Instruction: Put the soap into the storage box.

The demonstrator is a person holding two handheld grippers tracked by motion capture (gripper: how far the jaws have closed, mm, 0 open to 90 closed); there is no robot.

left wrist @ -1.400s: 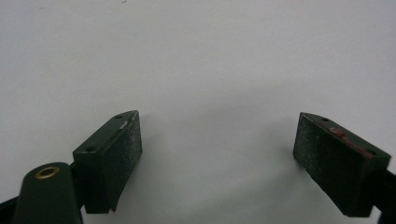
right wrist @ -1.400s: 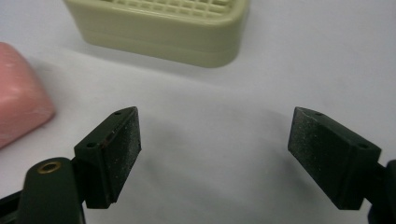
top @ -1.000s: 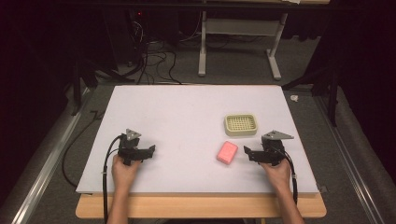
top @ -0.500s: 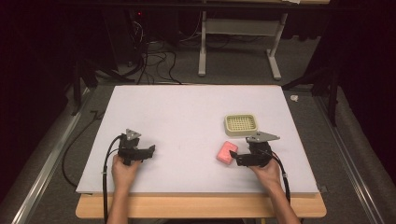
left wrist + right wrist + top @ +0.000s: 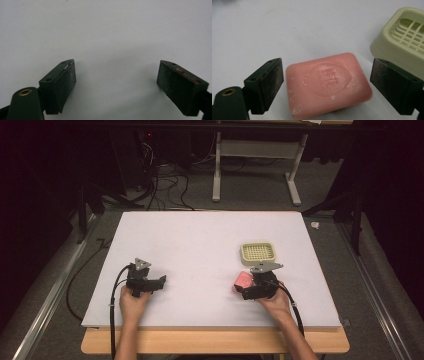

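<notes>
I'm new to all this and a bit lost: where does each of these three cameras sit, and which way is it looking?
High view: above the person's side, looking forward and down on the white table; forearms, both hands show.
Left gripper view: on the left gripper, facing bare table.
Right gripper view: on the right gripper, facing the pink soap.
High and right share soap and soap dish.

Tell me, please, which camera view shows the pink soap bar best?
The right gripper view: the pink soap bar lies close up between the open right tongs, its embossed stamp visible. In the high view it is a small pink patch partly covered by those tongs.
</notes>
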